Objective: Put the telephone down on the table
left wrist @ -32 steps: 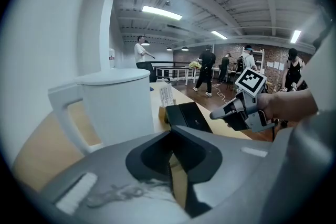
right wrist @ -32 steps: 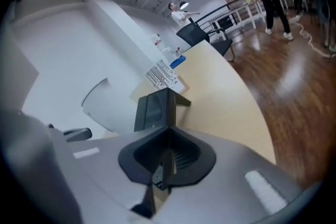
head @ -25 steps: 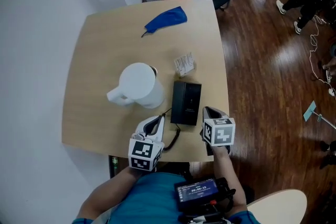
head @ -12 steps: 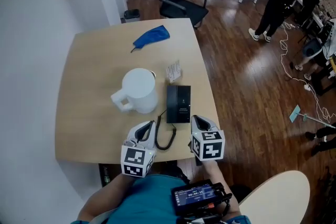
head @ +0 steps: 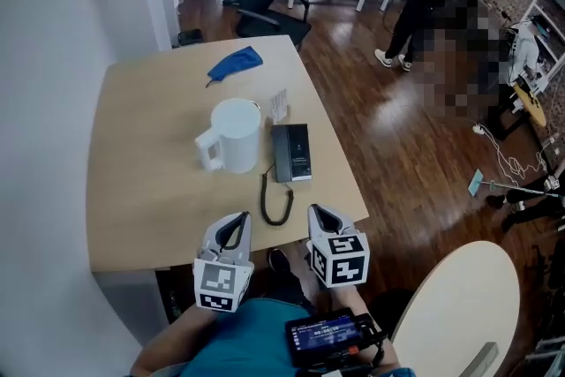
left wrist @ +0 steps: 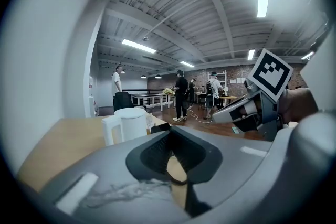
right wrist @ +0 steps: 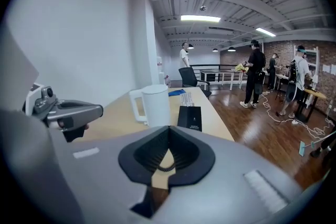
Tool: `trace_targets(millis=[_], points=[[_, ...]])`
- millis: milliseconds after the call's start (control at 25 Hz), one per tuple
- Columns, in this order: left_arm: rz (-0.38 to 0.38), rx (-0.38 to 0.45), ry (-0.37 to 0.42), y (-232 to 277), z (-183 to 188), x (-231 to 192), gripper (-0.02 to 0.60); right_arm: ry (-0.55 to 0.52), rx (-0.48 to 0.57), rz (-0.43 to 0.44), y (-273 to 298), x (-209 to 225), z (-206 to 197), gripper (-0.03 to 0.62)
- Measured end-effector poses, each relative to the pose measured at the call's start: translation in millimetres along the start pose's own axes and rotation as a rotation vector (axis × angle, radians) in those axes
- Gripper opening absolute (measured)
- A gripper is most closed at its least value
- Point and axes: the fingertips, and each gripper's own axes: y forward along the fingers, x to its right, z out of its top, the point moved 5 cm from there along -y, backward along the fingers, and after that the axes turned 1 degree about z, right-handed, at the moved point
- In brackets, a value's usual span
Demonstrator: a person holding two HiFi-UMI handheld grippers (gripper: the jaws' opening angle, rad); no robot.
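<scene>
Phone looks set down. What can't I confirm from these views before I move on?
Head view: the telephone is too small to tell handset from base.
Head view: where the cord joins it is too small to see.
Head view: print on the white packet beside the jug is too small to read.

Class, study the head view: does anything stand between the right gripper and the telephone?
Nothing visible does. Only bare table lies between the right gripper and the telephone; its coiled cord and the white jug sit to the left.
</scene>
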Motion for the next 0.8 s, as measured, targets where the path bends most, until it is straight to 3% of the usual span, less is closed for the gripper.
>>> trace_targets(millis=[400,800], points=[[-0.117,0.065,-0.007,-76.9,1.3,34.7,0.015,0.0,-0.009,-0.062,-75.4,-51.9,-38.8,-0.008],[-0.209,0.031,0.001,-91.4,-16.9,103.7,0.014,0.061,0.009,-0.137,-146.1,-27.1,-90.1,-0.008]])
